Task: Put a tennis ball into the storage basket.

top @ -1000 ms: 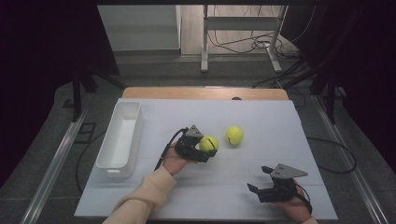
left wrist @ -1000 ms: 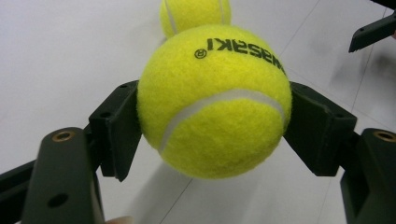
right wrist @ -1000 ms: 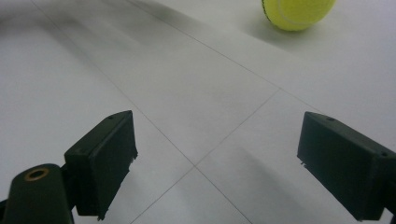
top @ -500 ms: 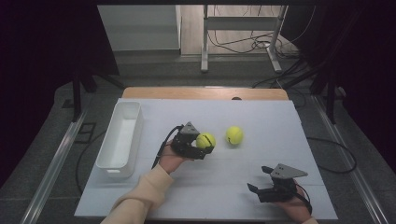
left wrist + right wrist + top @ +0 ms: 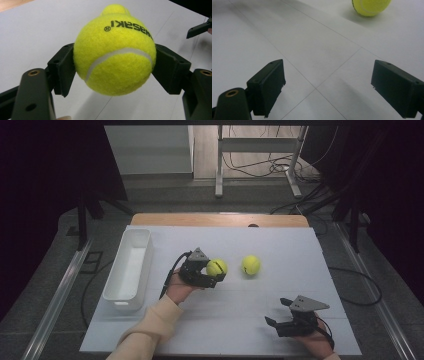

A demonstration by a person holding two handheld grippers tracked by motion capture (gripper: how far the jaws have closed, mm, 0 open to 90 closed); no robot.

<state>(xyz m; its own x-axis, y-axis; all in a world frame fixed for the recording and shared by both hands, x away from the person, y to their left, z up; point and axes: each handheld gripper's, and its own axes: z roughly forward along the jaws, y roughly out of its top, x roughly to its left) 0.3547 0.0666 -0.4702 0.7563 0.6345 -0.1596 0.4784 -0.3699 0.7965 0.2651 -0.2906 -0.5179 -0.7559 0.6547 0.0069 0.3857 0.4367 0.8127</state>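
Far left sits the white bin (image 5: 128, 267) on the table (image 5: 225, 325). Next over, your left gripper (image 5: 216, 274) is clamped on a fuzzy yellow tennis ball (image 5: 216, 267), lifted just off the surface near the middle. It's round, so no long axis; in the left gripper view its white seam curves across the front and the black lettering reads upside down. A second ball (image 5: 250, 265) lies just right. Your right gripper (image 5: 277, 316) is wide open, holding nothing.
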